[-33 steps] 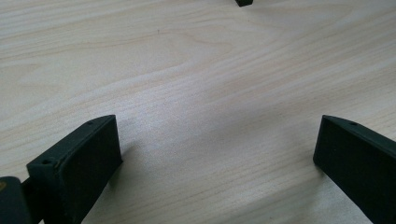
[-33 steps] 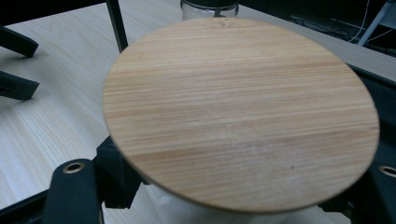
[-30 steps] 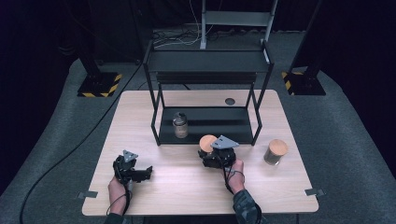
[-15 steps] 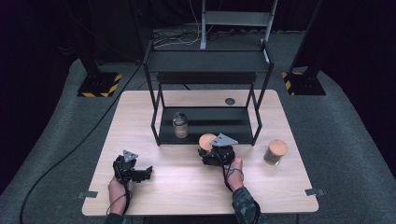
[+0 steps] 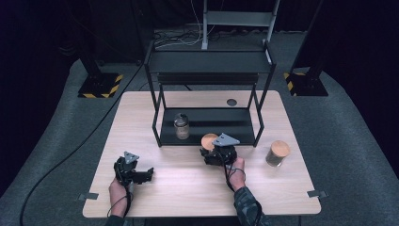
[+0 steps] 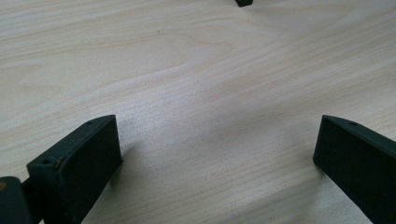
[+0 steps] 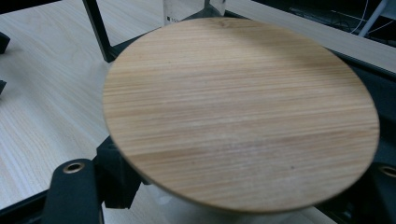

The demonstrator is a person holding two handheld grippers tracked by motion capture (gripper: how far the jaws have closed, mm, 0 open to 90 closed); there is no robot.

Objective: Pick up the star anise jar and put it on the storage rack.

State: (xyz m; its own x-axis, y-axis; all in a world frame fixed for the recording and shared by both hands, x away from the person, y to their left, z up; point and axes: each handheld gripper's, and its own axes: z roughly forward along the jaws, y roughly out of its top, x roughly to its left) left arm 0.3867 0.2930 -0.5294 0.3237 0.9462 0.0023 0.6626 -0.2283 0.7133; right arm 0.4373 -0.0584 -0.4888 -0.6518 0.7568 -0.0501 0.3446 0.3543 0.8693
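Between the earlier pictures and this one almost nothing has shifted: the right gripper (image 5: 212, 151) sits where it did, just in front of the rack's (image 5: 207, 126) lower shelf, and the left gripper (image 5: 141, 175) has kept its place on the table (image 5: 179, 197).

The right gripper's jaws are clamped on a jar with a round wooden lid (image 7: 240, 114). In the right gripper view that lid spreads over both jaws and hides the jar's body, so the grip itself cannot be seen. In the high view the lid (image 5: 208, 140) shows just ahead of the gripper's grey plate.

The left gripper's jaws stand wide apart with bare tabletop (image 6: 205, 93) between them.

Beyond the held jar, a second jar (image 5: 181, 126) stands on the lower shelf, cut off at the top edge of the right gripper view. Off to the right gripper's right, well apart, a third jar (image 5: 277, 153) stands on the table.
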